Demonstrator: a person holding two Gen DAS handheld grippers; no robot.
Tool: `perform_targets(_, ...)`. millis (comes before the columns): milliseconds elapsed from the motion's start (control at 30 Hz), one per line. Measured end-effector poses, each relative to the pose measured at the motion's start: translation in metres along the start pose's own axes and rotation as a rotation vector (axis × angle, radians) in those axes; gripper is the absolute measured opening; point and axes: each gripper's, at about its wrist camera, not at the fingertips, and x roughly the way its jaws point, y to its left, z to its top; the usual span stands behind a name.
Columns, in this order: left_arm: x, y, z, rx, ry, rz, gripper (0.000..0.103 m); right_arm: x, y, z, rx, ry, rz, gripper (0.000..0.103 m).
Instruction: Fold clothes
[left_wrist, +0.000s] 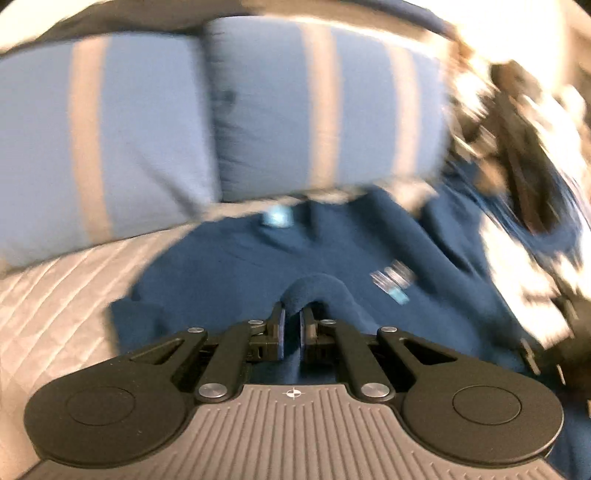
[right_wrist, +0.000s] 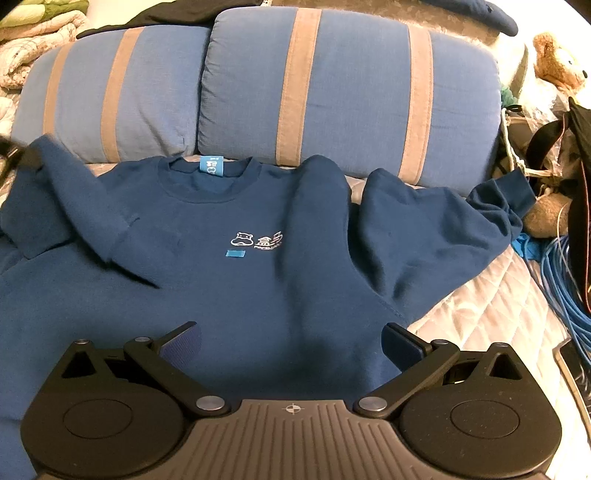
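A navy sweatshirt lies front up on a pale quilted cover, its white logo and blue neck label showing. Its right sleeve is spread out to the right. The left sleeve is raised at the far left, where a dark blurred shape meets its end. In the blurred left wrist view my left gripper is shut on a fold of the navy sweatshirt. My right gripper stands open over the lower part of the body, with nothing between its fingers.
Two blue cushions with tan stripes stand behind the sweatshirt. A teddy bear, a black bag and coiled blue cables crowd the right side. Folded quilts lie at the back left.
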Motion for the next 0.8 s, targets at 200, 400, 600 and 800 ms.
perform_targets(200, 0.022, 0.073, 0.001, -0.250, -0.003, 0.153, 0.008, 0.001, -0.001, 0.000, 0.009, 0.005, -0.007, 0.103)
perform_targets(400, 0.020, 0.114, -0.026, -0.313, 0.049, 0.297, 0.009, 0.004, -0.001, 0.001, 0.007, 0.018, -0.006, 0.103)
perform_targets(600, 0.003, 0.122, -0.036, -0.263, 0.043, 0.301, 0.054, 0.004, 0.002, 0.001, -0.008, 0.018, -0.016, 0.103)
perform_targets(800, -0.040, 0.083, -0.026, -0.174, -0.095, 0.175, 0.062, 0.003, 0.004, 0.001, -0.019, 0.016, -0.027, 0.103)
